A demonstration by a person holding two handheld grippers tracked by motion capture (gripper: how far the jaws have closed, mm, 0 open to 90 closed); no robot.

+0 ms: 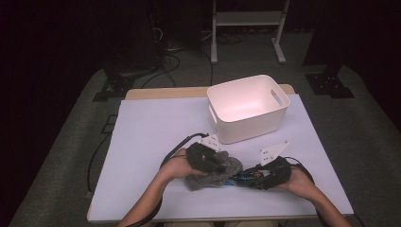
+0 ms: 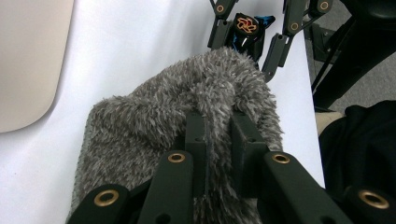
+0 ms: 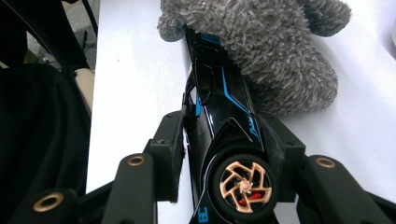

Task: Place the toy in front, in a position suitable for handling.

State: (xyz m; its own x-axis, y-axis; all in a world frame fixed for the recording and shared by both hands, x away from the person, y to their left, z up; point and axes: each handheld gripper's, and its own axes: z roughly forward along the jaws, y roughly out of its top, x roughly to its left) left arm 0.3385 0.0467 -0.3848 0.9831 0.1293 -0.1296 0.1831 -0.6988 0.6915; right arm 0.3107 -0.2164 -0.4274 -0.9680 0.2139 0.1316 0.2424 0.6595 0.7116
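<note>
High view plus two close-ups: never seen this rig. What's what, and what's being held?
No robot here: a person holds a hand-operated two-jaw gripper in each hand. The high view looks down from above the person's side of the table. Each gripper view comes from a camera riding on that gripper, looking along its black jaws. On the white surface stands an open white bin. The left gripper is pinched shut on a fuzzy grey cloth. The right gripper has its jaws on either side of a black and blue toy car, whose front end is tucked under the cloth.
</note>
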